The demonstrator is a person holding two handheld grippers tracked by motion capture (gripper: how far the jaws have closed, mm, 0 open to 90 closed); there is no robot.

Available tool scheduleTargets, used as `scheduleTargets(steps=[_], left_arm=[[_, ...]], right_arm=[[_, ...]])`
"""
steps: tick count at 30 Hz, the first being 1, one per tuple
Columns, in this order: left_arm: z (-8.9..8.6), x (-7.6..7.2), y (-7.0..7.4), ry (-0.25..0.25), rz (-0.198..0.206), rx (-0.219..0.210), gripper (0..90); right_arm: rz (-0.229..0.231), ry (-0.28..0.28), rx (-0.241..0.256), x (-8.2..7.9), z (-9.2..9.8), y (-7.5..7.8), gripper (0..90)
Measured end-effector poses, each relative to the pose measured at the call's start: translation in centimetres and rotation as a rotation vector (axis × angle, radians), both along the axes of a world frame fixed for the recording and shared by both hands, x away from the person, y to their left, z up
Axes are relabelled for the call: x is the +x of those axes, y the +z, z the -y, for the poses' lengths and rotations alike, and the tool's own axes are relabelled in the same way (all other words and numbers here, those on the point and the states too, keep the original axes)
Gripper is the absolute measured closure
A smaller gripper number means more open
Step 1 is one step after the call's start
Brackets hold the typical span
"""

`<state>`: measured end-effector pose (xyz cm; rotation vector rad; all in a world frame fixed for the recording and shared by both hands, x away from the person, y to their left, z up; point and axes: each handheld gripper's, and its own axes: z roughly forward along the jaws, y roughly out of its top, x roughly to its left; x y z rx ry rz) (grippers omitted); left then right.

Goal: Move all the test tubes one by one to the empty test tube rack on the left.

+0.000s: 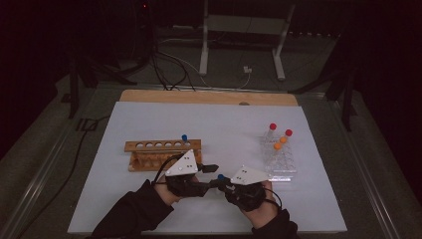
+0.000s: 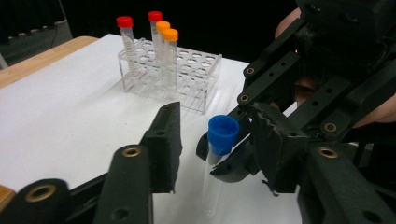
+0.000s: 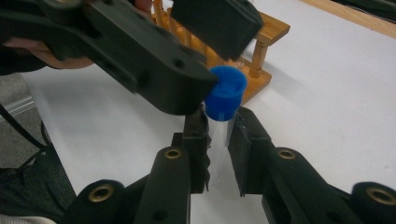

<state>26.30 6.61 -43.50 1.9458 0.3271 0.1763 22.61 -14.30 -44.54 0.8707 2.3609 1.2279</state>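
At the near edge of the white table (image 1: 149, 214), my right gripper (image 3: 218, 135) clamps the clear body of a blue-capped tube (image 3: 225, 95), holding it upright just under the cap. My left gripper (image 2: 215, 140) stands with jaws apart on either side of that blue cap, one pad touching or almost touching it, the other clear. Behind my hands, the wooden rack (image 1: 164, 154) carries a single second blue-capped tube (image 1: 184, 138) toward its right end. To the right, the clear plastic rack (image 2: 191, 79) holds four tubes: two red-capped tubes (image 2: 125, 22) and two orange-capped tubes (image 2: 170, 34).
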Motion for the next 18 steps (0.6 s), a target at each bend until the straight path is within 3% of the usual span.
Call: scheduleTargets(steps=[11, 18], left_arm=[[0.89, 0.05, -0.41, -0.004, 0.017, 0.016, 74.8], [1.04, 0.07, -0.08, 0.003, 0.037, 0.027, 77.4]], right_arm=[[-0.001, -0.003, -0.005, 0.02, -0.01, -0.04, 76.8], [-0.001, -0.008, 0.011, 0.13, 0.17, 0.01, 75.8]])
